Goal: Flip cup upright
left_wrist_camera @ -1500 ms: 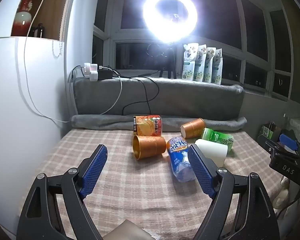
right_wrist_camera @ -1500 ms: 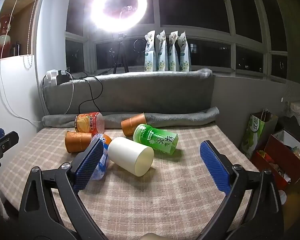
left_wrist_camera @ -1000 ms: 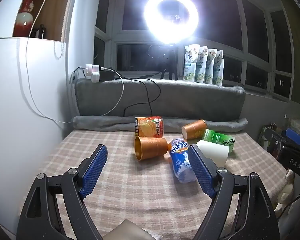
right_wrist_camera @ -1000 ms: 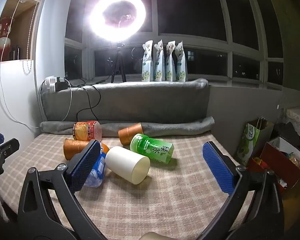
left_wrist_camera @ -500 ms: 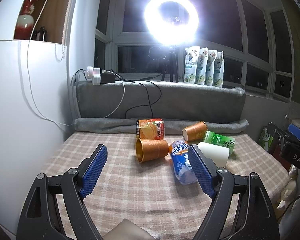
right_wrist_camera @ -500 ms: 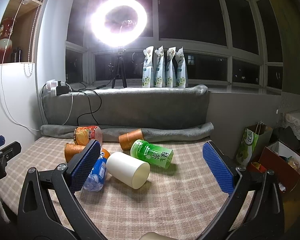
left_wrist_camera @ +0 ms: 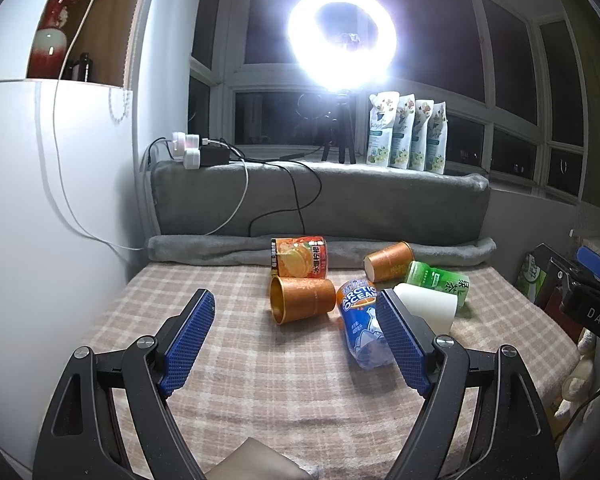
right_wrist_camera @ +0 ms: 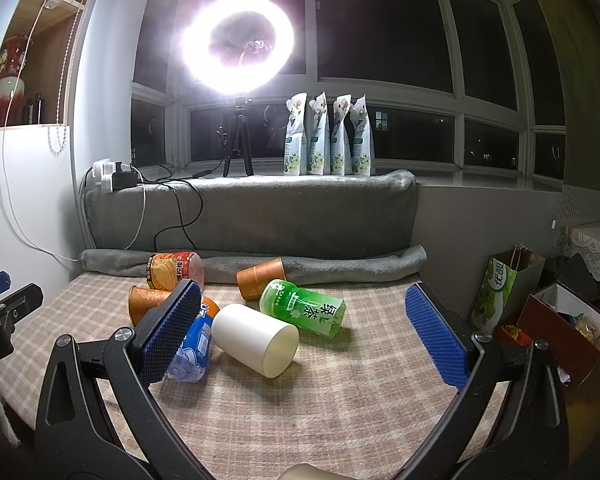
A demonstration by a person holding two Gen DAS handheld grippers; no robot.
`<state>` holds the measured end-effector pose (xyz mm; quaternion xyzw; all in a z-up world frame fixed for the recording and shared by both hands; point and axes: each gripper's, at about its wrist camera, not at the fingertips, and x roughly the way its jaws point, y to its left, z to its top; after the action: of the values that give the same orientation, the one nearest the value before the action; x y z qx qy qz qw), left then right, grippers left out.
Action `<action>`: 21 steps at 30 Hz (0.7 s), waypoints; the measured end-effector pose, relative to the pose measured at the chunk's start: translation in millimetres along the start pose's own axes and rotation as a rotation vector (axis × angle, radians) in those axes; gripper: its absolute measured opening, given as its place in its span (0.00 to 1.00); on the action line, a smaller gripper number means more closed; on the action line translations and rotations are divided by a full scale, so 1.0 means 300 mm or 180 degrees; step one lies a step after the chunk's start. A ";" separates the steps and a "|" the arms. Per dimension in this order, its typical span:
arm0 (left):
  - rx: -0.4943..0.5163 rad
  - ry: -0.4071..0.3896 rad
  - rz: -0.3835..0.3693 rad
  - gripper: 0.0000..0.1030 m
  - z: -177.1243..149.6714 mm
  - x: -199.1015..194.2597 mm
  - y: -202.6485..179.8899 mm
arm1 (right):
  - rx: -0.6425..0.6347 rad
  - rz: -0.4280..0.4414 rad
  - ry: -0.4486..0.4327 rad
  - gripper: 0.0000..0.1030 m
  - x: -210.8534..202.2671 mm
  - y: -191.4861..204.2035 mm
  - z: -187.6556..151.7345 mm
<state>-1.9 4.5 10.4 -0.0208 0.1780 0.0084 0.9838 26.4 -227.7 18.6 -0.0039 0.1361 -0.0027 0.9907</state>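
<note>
A white cup (right_wrist_camera: 256, 339) lies on its side on the checked cloth, mouth toward me; it also shows in the left wrist view (left_wrist_camera: 432, 307). Two orange paper cups lie on their sides: one near the middle (left_wrist_camera: 302, 299) (right_wrist_camera: 146, 303), one farther back (left_wrist_camera: 389, 267) (right_wrist_camera: 260, 278). My left gripper (left_wrist_camera: 296, 338) is open and empty, short of the near orange cup. My right gripper (right_wrist_camera: 306, 330) is open and empty, its jaws either side of the white cup but nearer to me.
A blue water bottle (left_wrist_camera: 362, 322), a green tea bottle (right_wrist_camera: 303, 312) and an orange drink bottle (left_wrist_camera: 299, 263) lie among the cups. A grey rolled blanket (right_wrist_camera: 340, 266) and cushion (left_wrist_camera: 340, 204) bound the back. A wall (left_wrist_camera: 28, 220) stands left. Bags and boxes (right_wrist_camera: 548, 316) stand right.
Both grippers have drifted slightly, so the view shifts a little. The cups and bottles lie where they were. Both grippers stay open.
</note>
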 end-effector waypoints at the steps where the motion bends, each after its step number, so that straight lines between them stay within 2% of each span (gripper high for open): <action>1: 0.0000 0.0000 0.0000 0.80 -0.001 0.000 0.000 | -0.0001 0.0001 0.0000 1.00 0.000 -0.001 -0.001; 21: -0.0005 -0.0002 0.0002 0.80 -0.004 0.001 0.000 | -0.0006 0.0005 0.0007 1.00 0.001 -0.004 -0.001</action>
<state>-2.2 4.6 9.1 -0.0214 0.1777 0.0089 0.9838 26.5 -229.0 18.4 -0.0047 0.1372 -0.0018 0.9905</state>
